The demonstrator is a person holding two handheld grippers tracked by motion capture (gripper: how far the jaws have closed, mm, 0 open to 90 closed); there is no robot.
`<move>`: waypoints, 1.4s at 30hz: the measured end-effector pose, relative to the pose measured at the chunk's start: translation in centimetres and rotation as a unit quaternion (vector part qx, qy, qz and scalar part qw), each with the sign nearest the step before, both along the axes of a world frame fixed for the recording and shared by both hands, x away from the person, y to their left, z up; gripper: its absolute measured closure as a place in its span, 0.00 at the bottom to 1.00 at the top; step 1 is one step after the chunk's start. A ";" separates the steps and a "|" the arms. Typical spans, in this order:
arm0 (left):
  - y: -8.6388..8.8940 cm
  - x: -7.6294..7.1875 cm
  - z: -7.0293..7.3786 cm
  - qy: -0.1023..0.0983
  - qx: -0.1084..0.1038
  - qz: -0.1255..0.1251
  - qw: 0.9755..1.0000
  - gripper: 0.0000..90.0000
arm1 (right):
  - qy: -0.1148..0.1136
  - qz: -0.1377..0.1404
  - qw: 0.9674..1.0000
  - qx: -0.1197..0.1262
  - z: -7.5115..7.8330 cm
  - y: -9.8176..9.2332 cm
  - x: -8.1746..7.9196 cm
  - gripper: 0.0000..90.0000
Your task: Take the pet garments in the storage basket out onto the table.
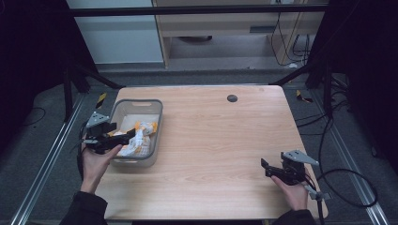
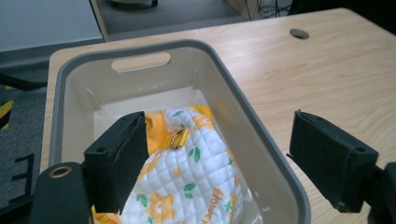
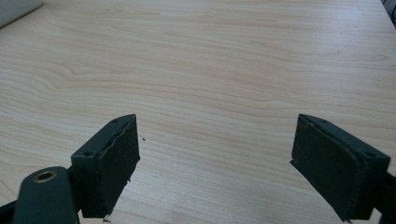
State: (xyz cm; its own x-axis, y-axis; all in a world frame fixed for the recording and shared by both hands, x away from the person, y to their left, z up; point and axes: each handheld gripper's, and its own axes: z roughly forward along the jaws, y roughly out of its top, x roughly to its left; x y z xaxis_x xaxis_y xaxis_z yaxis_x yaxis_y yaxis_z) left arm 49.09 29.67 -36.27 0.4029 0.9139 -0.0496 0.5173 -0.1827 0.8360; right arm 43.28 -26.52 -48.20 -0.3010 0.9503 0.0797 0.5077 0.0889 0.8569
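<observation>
Left gripper (image 2: 215, 154), jaws spread, over grey bin (image 2: 261, 135) holding quilted floral cloth (image 2: 187, 182); right gripper (image 3: 215, 158), jaws spread, above bare wooden table (image 3: 224, 70).

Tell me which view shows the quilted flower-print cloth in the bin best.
The left gripper view: the cloth lies close up inside the grey bin, its quilting and orange flowers plain. The high view shows it small, partly behind the left gripper. The right gripper view faces bare table.
</observation>
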 end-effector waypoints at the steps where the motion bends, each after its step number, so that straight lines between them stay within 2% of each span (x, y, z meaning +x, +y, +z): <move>1: 0.0 0.2 0.0 0.004 0.002 -0.001 1.000 0.21 | 0.000 0.000 1.000 0.001 0.0 0.0 0.0 0.17; 2: 0.0 0.2 0.0 0.004 0.002 -0.001 1.000 0.21 | 0.000 0.000 1.000 0.001 0.0 0.0 0.0 0.17; 8: -0.3 1.5 -0.2 0.035 0.021 -0.010 0.999 0.21 | 0.001 0.001 1.000 0.001 0.0 0.1 0.0 0.16; 11: -0.5 2.0 -0.4 0.044 0.027 -0.017 0.999 0.21 | 0.001 0.002 1.000 0.001 0.0 0.0 0.0 0.16; 14: -0.7 2.4 -0.6 0.051 0.043 -0.023 0.998 0.21 | 0.001 0.002 1.000 0.000 0.0 0.1 0.0 0.16; 16: -0.7 2.7 -0.6 0.054 0.043 -0.023 0.997 0.21 | 0.000 0.001 1.000 0.002 0.0 0.1 0.0 0.16; 21: -0.7 3.5 -0.7 0.073 0.062 -0.029 0.995 0.21 | 0.001 0.001 1.000 0.000 0.0 0.1 0.0 0.16; 28: -0.5 4.3 -1.1 0.094 0.064 -0.035 0.993 0.21 | -0.002 0.001 1.000 0.000 0.0 0.0 0.0 0.16; 33: -0.7 4.6 -1.4 0.100 0.068 -0.039 0.992 0.22 | 0.000 0.001 1.000 0.000 0.0 0.1 0.0 0.16; 37: -0.9 5.0 -1.6 0.108 0.084 -0.043 0.990 0.22 | 0.001 0.001 1.000 0.001 0.0 0.1 0.1 0.16; 42: -1.3 5.4 -1.8 0.115 0.089 -0.041 0.989 0.22 | 0.003 0.003 1.000 0.002 0.0 0.1 0.1 0.16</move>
State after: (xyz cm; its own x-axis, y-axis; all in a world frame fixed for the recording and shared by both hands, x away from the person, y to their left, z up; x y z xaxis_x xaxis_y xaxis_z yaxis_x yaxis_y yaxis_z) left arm 54.46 28.41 -38.02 0.4734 0.8808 0.0111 0.6666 -0.3665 0.6491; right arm 43.34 -26.41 -48.22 -0.3062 0.9482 0.0851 0.5128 0.0889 0.8539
